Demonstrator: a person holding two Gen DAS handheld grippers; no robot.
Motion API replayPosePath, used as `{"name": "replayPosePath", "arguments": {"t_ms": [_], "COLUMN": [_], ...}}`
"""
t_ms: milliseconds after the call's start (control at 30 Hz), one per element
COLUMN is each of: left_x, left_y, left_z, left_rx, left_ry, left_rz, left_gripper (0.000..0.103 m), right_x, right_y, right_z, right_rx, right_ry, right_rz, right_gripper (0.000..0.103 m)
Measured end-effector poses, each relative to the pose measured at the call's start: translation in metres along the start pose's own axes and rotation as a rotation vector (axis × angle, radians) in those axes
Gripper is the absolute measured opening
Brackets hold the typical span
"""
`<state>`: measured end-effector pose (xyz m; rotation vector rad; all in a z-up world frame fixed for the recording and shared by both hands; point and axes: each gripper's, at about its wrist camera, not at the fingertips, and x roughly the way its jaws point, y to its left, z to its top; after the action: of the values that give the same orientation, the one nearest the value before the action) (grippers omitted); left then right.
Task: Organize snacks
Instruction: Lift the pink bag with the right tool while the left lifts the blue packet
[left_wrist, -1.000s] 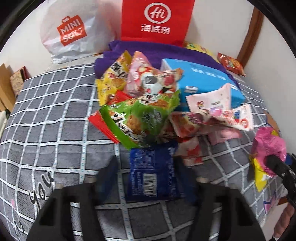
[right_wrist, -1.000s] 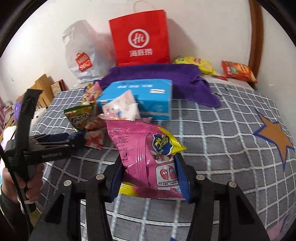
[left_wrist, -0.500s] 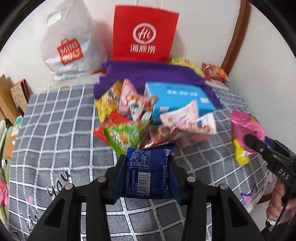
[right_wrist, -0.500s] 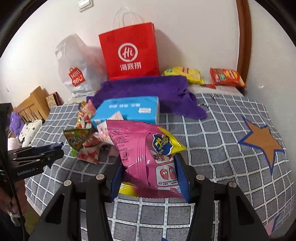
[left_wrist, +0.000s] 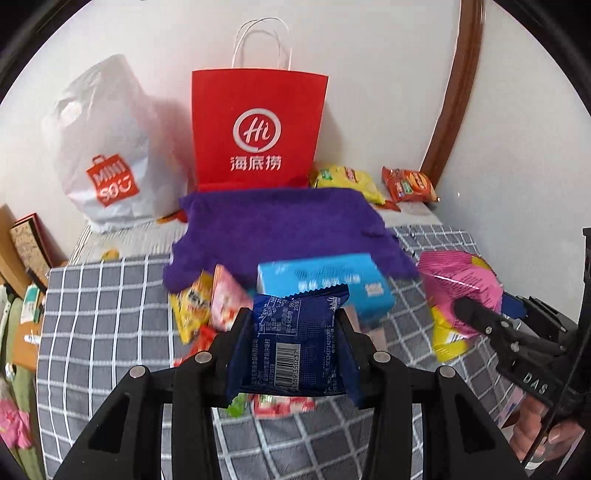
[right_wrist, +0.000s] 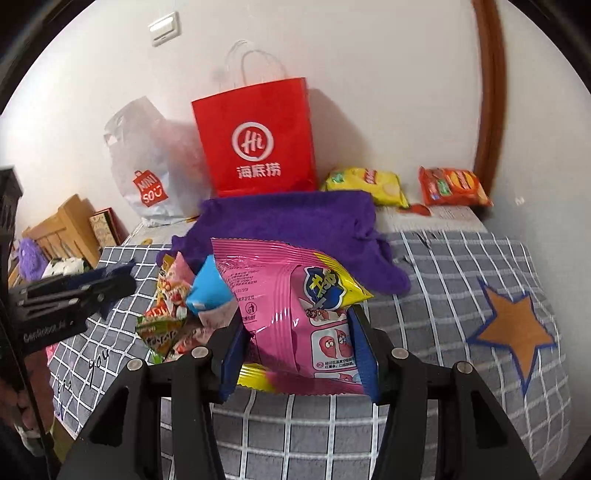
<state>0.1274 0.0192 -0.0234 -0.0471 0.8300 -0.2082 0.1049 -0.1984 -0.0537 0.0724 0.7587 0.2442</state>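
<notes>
Left wrist view: left gripper (left_wrist: 297, 343) clamps a dark blue snack packet (left_wrist: 299, 341) by its side edges, held above the bed (left_wrist: 110, 306); light, crinkly, likely slippery film.

Right wrist view: right gripper (right_wrist: 299, 350) grips a puffy pink snack bag (right_wrist: 291, 295) at its lower sides; air-filled, crushable.

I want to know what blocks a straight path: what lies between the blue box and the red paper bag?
Only the purple cloth spreads between the blue box and the red paper bag; the left wrist view shows it most plainly.
</notes>
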Motion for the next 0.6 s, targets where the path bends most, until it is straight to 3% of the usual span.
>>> {"name": "replayPosePath", "arguments": {"t_ms": [600], "left_x": [0.06], "left_y": [0.029], "left_z": [0.103], "left_rx": [-0.005], "left_ry": [-0.031], "left_rz": [0.049], "left_gripper": [0.041], "right_x": [0.075], "right_y": [-0.003], "right_z": [0.111], "right_rx": [0.0], "right_ry": [-0.003], "right_rz": [-0.028], "right_gripper": [0.052]}}
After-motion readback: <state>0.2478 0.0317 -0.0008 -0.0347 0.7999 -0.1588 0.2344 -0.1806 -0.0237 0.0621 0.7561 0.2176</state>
